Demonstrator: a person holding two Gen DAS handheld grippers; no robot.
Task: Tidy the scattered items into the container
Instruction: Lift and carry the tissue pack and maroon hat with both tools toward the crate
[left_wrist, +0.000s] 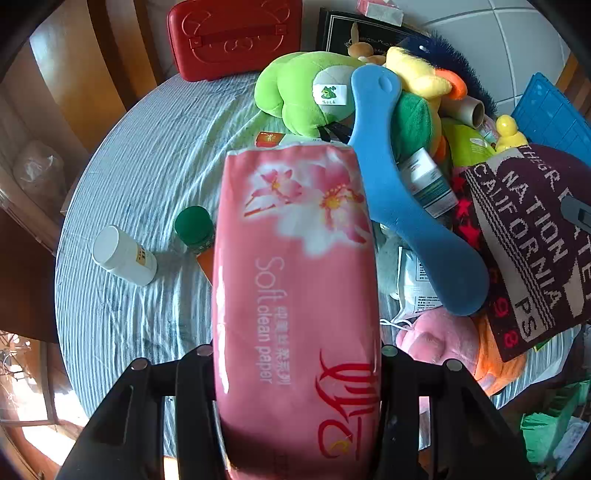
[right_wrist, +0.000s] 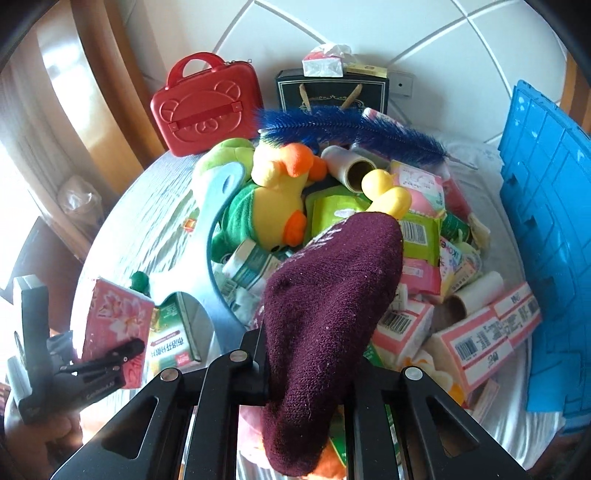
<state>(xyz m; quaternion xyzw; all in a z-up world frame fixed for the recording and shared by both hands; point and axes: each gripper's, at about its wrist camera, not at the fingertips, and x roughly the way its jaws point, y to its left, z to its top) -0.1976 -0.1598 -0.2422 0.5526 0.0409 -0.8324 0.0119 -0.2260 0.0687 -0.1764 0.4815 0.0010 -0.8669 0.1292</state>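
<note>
My left gripper (left_wrist: 295, 354) is shut on a pink pack of soft clean paper tissues (left_wrist: 295, 280), held above the blue-grey tablecloth (left_wrist: 147, 155). The pack also shows at the left of the right wrist view (right_wrist: 114, 321). My right gripper (right_wrist: 306, 354) is shut on a maroon knitted hat (right_wrist: 332, 295), held above a heap of toys and packets. The hat shows in the left wrist view (left_wrist: 532, 240) with white lettering. The blue crate (right_wrist: 546, 229) stands at the right, its inside hidden.
A white pill bottle (left_wrist: 123, 256) and a green-capped bottle (left_wrist: 194, 227) lie on the cloth. The heap holds a green plush (left_wrist: 303, 88), a yellow duck plush (right_wrist: 280, 188), a blue plastic piece (left_wrist: 399, 192) and a blue brush (right_wrist: 351, 129). A red case (left_wrist: 236, 33) stands behind.
</note>
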